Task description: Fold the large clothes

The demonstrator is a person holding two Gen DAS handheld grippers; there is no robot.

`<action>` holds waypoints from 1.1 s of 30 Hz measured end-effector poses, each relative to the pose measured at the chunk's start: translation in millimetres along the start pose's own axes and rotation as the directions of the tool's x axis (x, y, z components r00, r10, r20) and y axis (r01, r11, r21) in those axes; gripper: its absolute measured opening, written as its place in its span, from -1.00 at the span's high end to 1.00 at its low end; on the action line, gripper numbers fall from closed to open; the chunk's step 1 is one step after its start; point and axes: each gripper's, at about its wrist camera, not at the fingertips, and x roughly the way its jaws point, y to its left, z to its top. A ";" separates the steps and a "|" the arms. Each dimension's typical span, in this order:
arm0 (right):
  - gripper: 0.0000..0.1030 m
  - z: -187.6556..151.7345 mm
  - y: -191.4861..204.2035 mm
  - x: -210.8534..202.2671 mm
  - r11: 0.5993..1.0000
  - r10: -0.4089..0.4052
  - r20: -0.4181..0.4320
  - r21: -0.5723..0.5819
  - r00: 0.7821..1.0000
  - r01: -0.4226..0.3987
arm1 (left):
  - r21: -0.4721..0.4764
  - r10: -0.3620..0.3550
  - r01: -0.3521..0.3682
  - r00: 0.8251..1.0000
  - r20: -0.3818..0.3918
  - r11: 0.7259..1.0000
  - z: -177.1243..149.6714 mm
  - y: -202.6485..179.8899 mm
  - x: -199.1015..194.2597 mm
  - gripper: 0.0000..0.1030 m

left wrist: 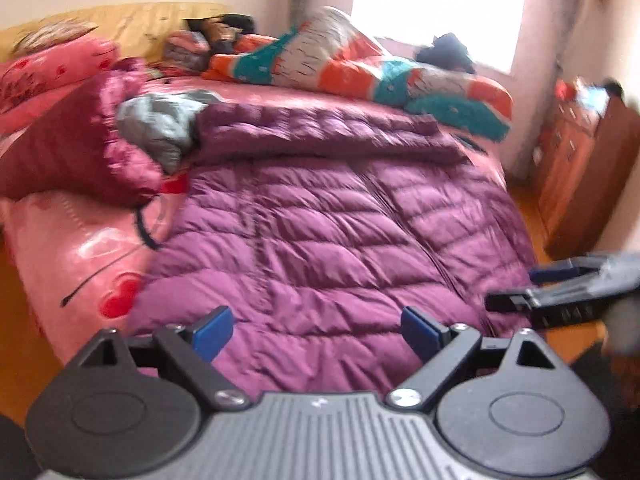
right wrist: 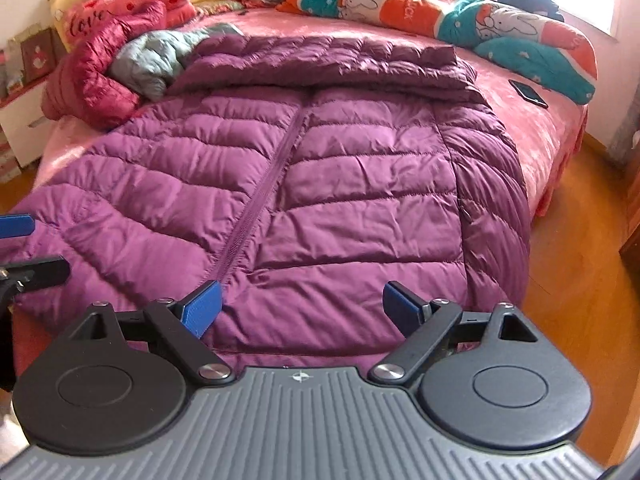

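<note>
Both grippers hang above the near hem of the purple down jacket (right wrist: 304, 184), side by side and pointing along the bed toward the headboard. The left gripper (left wrist: 316, 332) has its blue-padded fingers spread wide with nothing between them, the pads (left wrist: 212, 330) hovering over quilted fabric; its view is smeared with blur. The right gripper (right wrist: 301, 312) is likewise splayed and empty, its tips over the jacket's bottom edge just right of the zipper (right wrist: 256, 216). Each tool shows at the margin of the other's view, the right one entering the left camera's frame from the right side. The jacket lies front up and zipped on the pink bed (right wrist: 532, 136), spread nearly flat, its hood or collar folded across the top as a darker band. The shell is a smooth, faintly glossy nylon stitched into puffy horizontal channels, and one sleeve runs down the right side along the mattress edge. Near the far left corner of the jacket sit a crumpled grey garment (right wrist: 154, 56) and a shiny crimson puffer coat (right wrist: 92, 76). A rolled quilt (right wrist: 440, 12) in orange, teal and white with cartoon rabbits lies along the far side, and a dark phone (right wrist: 530, 93) rests flat on the sheet beside it. The floor (right wrist: 580, 280) is orange-toned wood
</note>
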 end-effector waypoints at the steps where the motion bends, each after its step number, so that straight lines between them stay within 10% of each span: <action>1: -1.00 0.0 -1.2 -2.8 1.000 0.009 0.008 0.004 1.000 -0.009 | -0.029 0.005 -0.005 1.000 0.004 1.000 3.0 7.5 -1.2 -0.76; 17: -1.00 -1.4 -99.3 -24.2 0.948 0.012 0.119 0.315 0.993 -0.049 | -0.268 -0.010 0.000 0.999 -0.036 0.963 20.9 109.4 26.1 -0.76; 33: -1.00 -43.7 -248.3 8.9 0.850 0.134 0.089 0.502 0.987 -0.161 | -0.231 -0.127 0.085 0.976 -0.174 0.969 9.9 93.7 56.9 -0.71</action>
